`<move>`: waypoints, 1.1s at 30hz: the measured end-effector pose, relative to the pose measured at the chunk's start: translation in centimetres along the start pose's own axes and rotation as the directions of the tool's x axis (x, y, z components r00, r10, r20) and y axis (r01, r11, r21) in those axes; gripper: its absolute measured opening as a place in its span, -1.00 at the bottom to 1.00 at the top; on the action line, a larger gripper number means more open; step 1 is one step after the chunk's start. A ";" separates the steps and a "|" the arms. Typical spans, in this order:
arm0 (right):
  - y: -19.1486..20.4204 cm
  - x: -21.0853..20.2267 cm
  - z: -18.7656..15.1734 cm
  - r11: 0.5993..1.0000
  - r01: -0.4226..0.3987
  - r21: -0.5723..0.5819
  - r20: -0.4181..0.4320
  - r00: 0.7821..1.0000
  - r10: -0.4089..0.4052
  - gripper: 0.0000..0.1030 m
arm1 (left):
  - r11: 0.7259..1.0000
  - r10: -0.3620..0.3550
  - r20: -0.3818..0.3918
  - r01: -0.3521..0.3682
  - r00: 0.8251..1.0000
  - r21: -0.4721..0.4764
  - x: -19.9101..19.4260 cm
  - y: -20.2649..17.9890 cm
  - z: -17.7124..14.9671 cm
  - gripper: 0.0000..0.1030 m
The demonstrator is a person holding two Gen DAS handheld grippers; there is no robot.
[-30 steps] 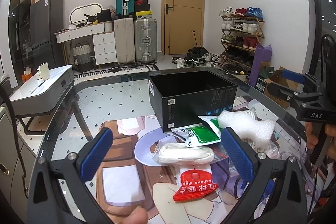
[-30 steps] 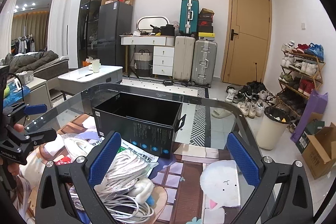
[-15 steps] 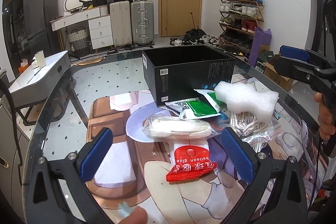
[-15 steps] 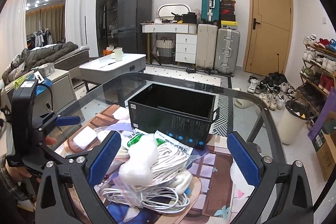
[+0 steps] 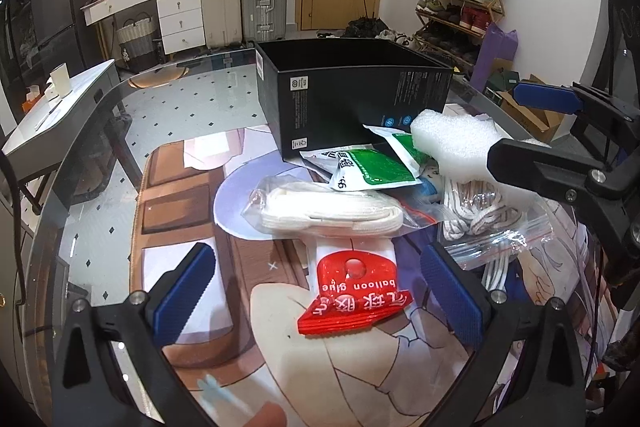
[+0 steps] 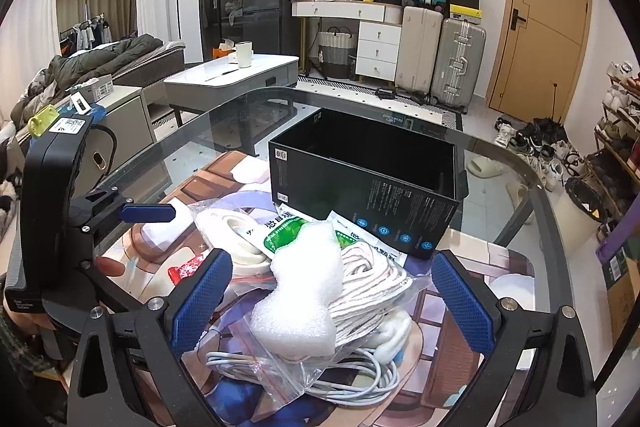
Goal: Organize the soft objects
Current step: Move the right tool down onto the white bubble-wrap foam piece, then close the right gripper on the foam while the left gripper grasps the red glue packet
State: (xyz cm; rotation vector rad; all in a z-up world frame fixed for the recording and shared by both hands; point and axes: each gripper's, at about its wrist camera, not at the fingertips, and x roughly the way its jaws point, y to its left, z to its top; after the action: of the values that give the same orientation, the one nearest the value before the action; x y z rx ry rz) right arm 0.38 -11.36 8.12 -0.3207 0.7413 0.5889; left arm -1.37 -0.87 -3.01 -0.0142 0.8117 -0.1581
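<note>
Not much is sorted yet, going by how things lie. The black box [image 6: 362, 183] sits open on the glass tabletop [image 5: 132, 131] and what shows of its inside looks empty, while every soft item is piled just in front of it — so basically the whole job looks to be left.

The pile, all taken from the box: two green-and-white pouches [image 5: 370, 169] lean right against its front wall, a white foam piece [image 6: 302, 291] lies on top of a bagged bundle of white cord [image 6: 372, 287] a bit further out, a bag of folded white cloth [image 5: 332, 213] sits beside those, and the red balloon-glue packet [image 5: 354, 293] is the farthest from the box. A loose white cable [image 6: 352, 367] trails out at the near edge of the pile.

Left tool [image 5: 320, 297] is spread wide and holding nothing, with the red packet lying right between its fingers. Right tool [image 6: 328, 301] is also wide apart and empty — the foam piece sits between its fingers, not yet pinched. Probably the foam or the packet goes in first.
</note>
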 end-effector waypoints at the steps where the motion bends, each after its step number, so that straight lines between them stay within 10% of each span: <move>1: 0.1 0.2 -0.1 1.000 0.002 -0.008 -0.006 1.000 -0.003 0.91 | 1.000 0.004 -0.008 -0.004 1.000 -0.004 0.2 0.0 0.0 0.99; 20: -0.1 1.9 -0.7 1.000 0.007 -0.030 -0.076 0.997 -0.010 -0.26 | 0.999 0.020 -0.121 -0.025 0.992 -0.033 2.5 0.5 0.2 0.97; 33: -2.1 0.0 -0.3 0.998 -0.053 0.031 -0.008 0.999 0.053 -0.26 | 0.999 0.035 -0.135 -0.038 0.990 -0.018 2.7 0.3 0.2 0.98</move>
State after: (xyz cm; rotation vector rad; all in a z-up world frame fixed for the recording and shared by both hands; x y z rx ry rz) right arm 1.51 -13.11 8.05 -0.2759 0.7689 0.6254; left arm 0.65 -0.97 -4.87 -0.0079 0.9475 -0.1171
